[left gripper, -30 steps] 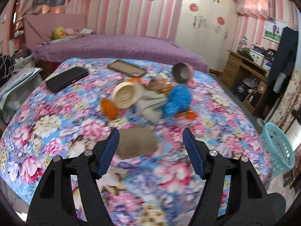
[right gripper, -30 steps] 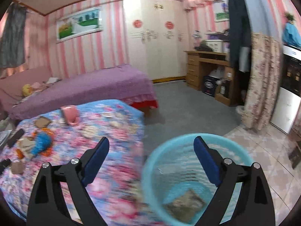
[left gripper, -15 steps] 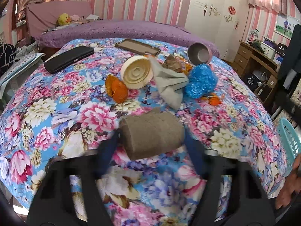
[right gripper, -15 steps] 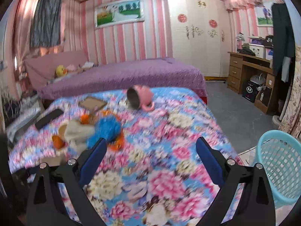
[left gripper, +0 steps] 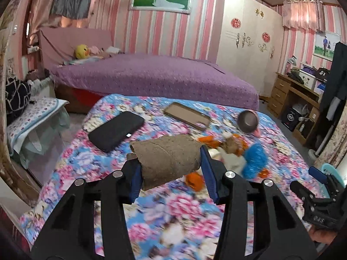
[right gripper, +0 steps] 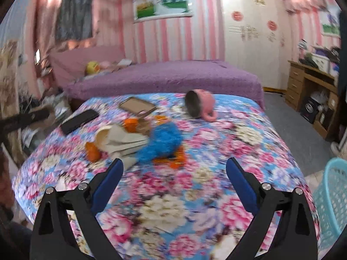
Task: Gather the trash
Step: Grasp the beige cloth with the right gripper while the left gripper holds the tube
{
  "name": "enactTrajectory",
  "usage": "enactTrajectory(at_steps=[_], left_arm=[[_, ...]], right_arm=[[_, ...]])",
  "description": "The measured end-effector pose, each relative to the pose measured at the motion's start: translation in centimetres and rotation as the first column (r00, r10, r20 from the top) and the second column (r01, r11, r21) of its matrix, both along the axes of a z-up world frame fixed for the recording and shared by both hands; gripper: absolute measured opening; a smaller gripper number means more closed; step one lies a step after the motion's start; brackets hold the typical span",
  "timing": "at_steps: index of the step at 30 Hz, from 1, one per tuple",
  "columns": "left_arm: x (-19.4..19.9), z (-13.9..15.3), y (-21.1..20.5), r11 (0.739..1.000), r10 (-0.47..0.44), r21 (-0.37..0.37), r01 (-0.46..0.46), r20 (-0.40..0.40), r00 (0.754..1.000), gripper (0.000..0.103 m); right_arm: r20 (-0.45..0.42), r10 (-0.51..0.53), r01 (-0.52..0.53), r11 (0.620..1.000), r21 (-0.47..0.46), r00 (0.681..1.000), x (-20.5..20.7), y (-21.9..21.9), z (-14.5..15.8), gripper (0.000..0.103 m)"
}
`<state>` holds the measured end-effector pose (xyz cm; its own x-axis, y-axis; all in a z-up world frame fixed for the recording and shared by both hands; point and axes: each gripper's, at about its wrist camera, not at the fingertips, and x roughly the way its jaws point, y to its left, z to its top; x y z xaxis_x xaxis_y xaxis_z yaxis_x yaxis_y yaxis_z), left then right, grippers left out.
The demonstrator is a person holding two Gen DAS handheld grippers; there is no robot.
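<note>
Left wrist: my left gripper [left gripper: 171,164] clamps a brown cardboard tube [left gripper: 167,160] above the floral bedspread [left gripper: 173,216]; my right gripper [right gripper: 174,179] gapes wide, empty.

No legible text on any surface.

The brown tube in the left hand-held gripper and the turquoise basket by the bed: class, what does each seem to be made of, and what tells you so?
Brown tube: likely cardboard; matt, fibrous brown surface with a spiral seam, its rim slightly dented.
Turquoise basket: probably plastic; smooth, evenly coloured lattice wall with regular moulded holes.
</note>
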<state>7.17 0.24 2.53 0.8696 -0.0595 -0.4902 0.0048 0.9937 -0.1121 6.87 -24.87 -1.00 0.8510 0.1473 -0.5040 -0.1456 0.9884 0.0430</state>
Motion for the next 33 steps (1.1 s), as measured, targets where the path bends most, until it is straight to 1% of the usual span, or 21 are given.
enactTrajectory(at_steps=[2,3,5,6,8,9,11,12,13,14,15,16,17,18,19,21,22,23,26,28,33], left_arm=[[0.2,-1.3,0.7,1.0,0.009,-0.008,-0.009,-0.002,1.0,0.047],[0.3,-2.4,1.1,0.999,0.014,-0.029,-0.015,-0.022,1.0,0.047],[0.5,-3.5,1.8,0.997,0.001,-0.073,-0.005,-0.059,0.998,0.047],[0.4,-3.6,2.0,0.997,-0.003,-0.081,-0.001,-0.059,0.998,0.047],[0.5,-3.4,2.3,0.998,0.006,-0.058,-0.007,-0.027,1.0,0.047],[0.6,-3.4,2.5,0.999,0.013,-0.046,-0.014,-0.023,1.0,0.047],[0.8,-3.7,2.9,0.999,0.01,-0.053,-0.011,-0.031,0.999,0.047],[0.8,-3.7,3.1,0.998,0.007,-0.054,-0.009,-0.037,0.999,0.047],[0.9,-3.8,3.3,0.999,0.01,-0.05,-0.012,-0.04,0.999,0.047],[1.0,-3.9,3.5,0.999,0.01,-0.05,-0.012,-0.041,0.999,0.047],[1.0,-3.9,3.6,0.999,0.01,-0.051,-0.012,-0.041,0.999,0.047],[0.9,-3.8,3.8,0.998,0.008,-0.055,-0.01,-0.037,0.999,0.047],[0.8,-3.9,4.0,0.998,0.007,-0.056,-0.009,-0.033,0.999,0.047],[0.7,-3.8,4.1,0.998,0.006,-0.058,-0.007,-0.028,1.0,0.047],[0.6,-3.7,4.1,0.998,0.005,-0.062,-0.006,-0.021,1.0,0.047],[0.4,-3.6,4.2,0.997,0.006,-0.072,-0.007,-0.014,1.0,0.047],[0.2,-3.5,4.3,0.997,0.002,-0.083,-0.003,-0.007,1.0,0.047],[0.1,-3.4,4.2,0.996,-0.001,-0.088,0.001,0.001,1.0,0.047],[-0.2,-3.1,3.6,0.996,-0.014,-0.083,0.016,0.018,1.0,0.047],[-0.4,-3.0,3.0,0.996,-0.025,-0.079,0.027,0.027,0.999,0.047],[-1.7,-2.2,0.3,0.997,-0.056,-0.05,0.059,0.059,0.997,0.047]], right_arm=[[-0.003,0.045,-0.045,0.999,-0.019,0.999,0.4,1.8,0.2,0.093],[-0.001,0.057,-0.057,0.998,-0.029,0.998,0.6,2.4,0.2,0.093],[-0.002,0.089,-0.089,0.994,-0.071,0.996,1.8,4.7,0.3,0.093],[-0.005,0.096,-0.096,0.991,-0.088,0.995,2.4,5.6,0.2,0.093],[-0.003,0.102,-0.101,0.987,-0.124,0.995,4.1,7.5,0.1,0.093],[-0.011,0.11,-0.11,0.983,-0.149,0.994,5.2,8.6,-0.3,0.093],[-0.028,0.108,-0.111,0.975,-0.194,0.994,6.5,9.9,-1.3,0.092],[-0.055,0.109,-0.119,0.969,-0.215,0.992,7.2,10.5,-2.0,0.089],[-0.093,0.112,-0.131,0.963,-0.236,0.989,8.0,11.1,-3.1,0.076],[-0.126,0.106,-0.135,0.958,-0.254,0.986,8.6,11.3,-4.1,0.067],[-0.161,0.098,-0.138,0.955,-0.261,0.982,9.0,11.4,-4.7,0.047],[-0.175,0.101,-0.143,0.959,-0.246,0.979,9.3,11.3,-4.8,0.032],[-0.15,0.103,-0.137,0.962,-0.237,0.983,9.0,11.1,-4.4,0.029],[-0.121,0.11,-0.135,0.965,-0.224,0.987,8.4,10.9,-3.9,0.019],[-0.092,0.125,-0.142,0.97,-0.199,0.988,7.6,10.5,-3.2,0.015],[-0.053,0.16,-0.165,0.979,-0.12,0.986,6.0,9.4,-2.2,0.013],[-0.032,0.184,-0.186,0.98,-0.071,0.982,5.1,8.7,-1.6,0.011],[-0.009,0.184,-0.184,0.982,-0.051,0.983,4.4,8.1,-1.0,0.011],[0.071,0.185,-0.185,0.983,-0.001,0.98,2.3,6.1,0.9,0.011],[0.106,0.169,-0.172,0.985,0.018,0.98,0.9,4.8,1.8,0.011],[0.15,0.111,-0.121,0.991,0.057,0.982,-2.0,1.2,2.7,0.011]])
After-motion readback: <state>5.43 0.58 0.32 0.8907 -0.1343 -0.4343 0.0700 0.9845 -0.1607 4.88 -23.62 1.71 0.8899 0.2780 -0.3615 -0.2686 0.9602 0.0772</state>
